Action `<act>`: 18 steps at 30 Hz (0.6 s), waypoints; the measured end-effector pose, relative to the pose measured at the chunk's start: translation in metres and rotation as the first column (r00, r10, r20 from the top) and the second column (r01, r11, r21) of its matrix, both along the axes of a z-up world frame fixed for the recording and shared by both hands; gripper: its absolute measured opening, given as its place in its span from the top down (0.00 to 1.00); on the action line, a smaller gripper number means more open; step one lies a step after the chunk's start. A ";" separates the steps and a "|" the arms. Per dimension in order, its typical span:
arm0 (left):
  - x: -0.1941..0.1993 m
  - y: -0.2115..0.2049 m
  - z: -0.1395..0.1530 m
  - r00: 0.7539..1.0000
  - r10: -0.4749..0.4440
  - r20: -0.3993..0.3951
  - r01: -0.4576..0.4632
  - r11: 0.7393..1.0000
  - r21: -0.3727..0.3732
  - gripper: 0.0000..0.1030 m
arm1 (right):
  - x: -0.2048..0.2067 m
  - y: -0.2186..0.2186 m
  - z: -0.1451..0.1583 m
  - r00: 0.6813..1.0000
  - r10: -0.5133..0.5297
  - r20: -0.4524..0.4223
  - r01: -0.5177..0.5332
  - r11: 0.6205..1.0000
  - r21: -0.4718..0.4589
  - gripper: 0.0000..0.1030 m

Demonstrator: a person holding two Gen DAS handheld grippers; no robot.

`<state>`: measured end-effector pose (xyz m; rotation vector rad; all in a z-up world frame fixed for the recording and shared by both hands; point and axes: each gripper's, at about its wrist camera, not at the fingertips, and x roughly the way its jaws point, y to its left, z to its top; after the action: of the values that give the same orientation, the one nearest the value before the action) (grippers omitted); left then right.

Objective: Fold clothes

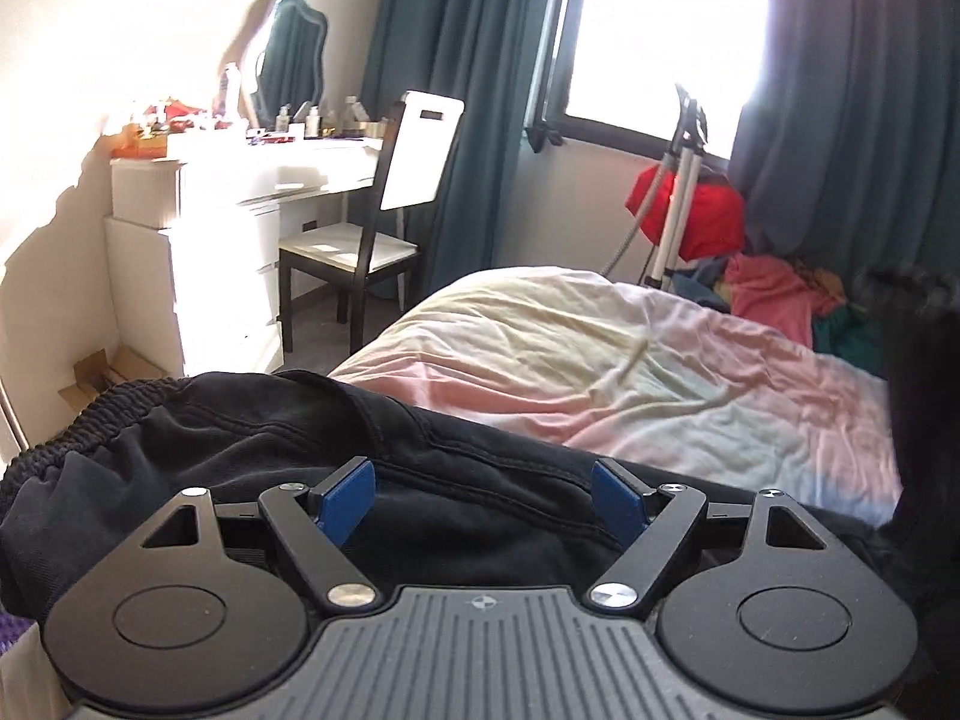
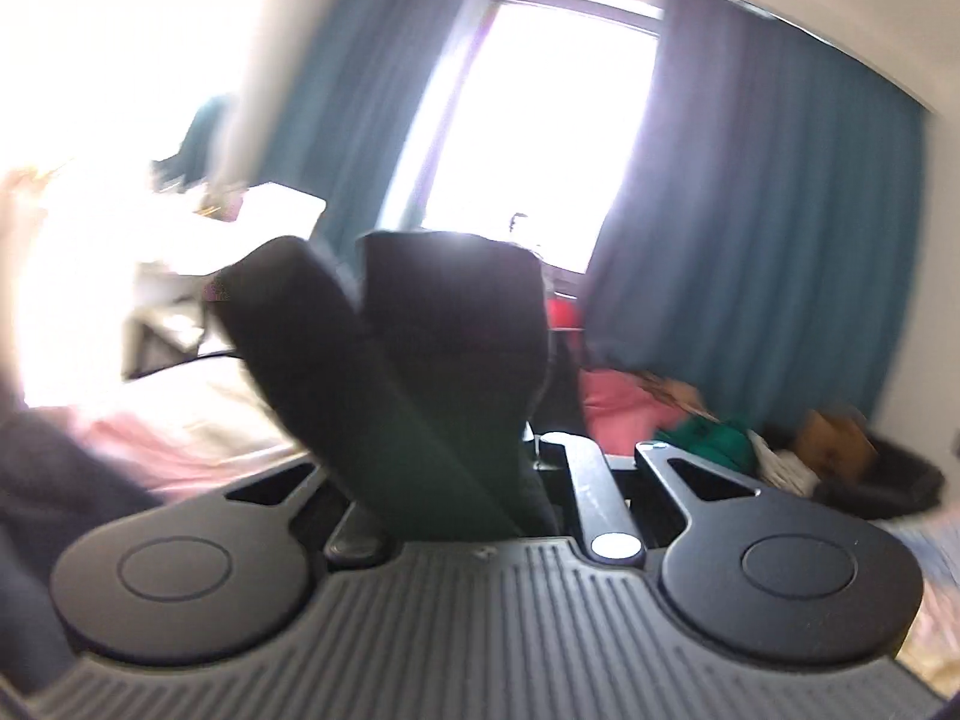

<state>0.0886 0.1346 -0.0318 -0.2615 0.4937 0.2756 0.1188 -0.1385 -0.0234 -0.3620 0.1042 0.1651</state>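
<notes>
A black garment with an elastic waistband (image 1: pixel 252 438) lies bunched on the near end of the bed. My left gripper (image 1: pixel 483 501) is open, its blue pads (image 1: pixel 345 501) spread just above the black cloth, holding nothing. My right gripper (image 2: pixel 456 480) is shut on the black garment (image 2: pixel 432 348); two dark folds of it rise from between the jaws and hide the fingertips. The right wrist view is blurred by motion.
The bed has a pastel pink, yellow and blue sheet (image 1: pixel 600 360). A pile of coloured clothes (image 1: pixel 774 294) lies at its far right. A tripod (image 1: pixel 681 180) and a red item stand by the window. A white dresser (image 1: pixel 210 252) and chair (image 1: pixel 372 210) stand left.
</notes>
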 end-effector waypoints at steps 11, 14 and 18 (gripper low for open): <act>-0.009 0.010 -0.002 0.999 0.013 0.030 -0.011 0.999 -0.052 0.21 | -0.032 0.067 -0.097 0.975 0.119 -0.189 -0.137 0.987 -0.082 0.87; -0.007 0.009 -0.005 0.999 -0.009 0.046 0.014 0.995 -0.097 0.21 | -0.039 0.079 -0.072 0.973 0.173 -0.151 -0.181 0.983 -0.036 0.87; -0.004 0.004 -0.012 0.998 -0.050 0.040 0.055 0.991 -0.121 0.21 | -0.032 0.098 -0.075 0.937 0.214 -0.277 -0.236 0.971 -0.045 0.84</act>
<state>0.0843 0.1386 -0.0438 -0.3711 0.4808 0.1891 0.0864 -0.0404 -0.0985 -0.4278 0.3405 0.4391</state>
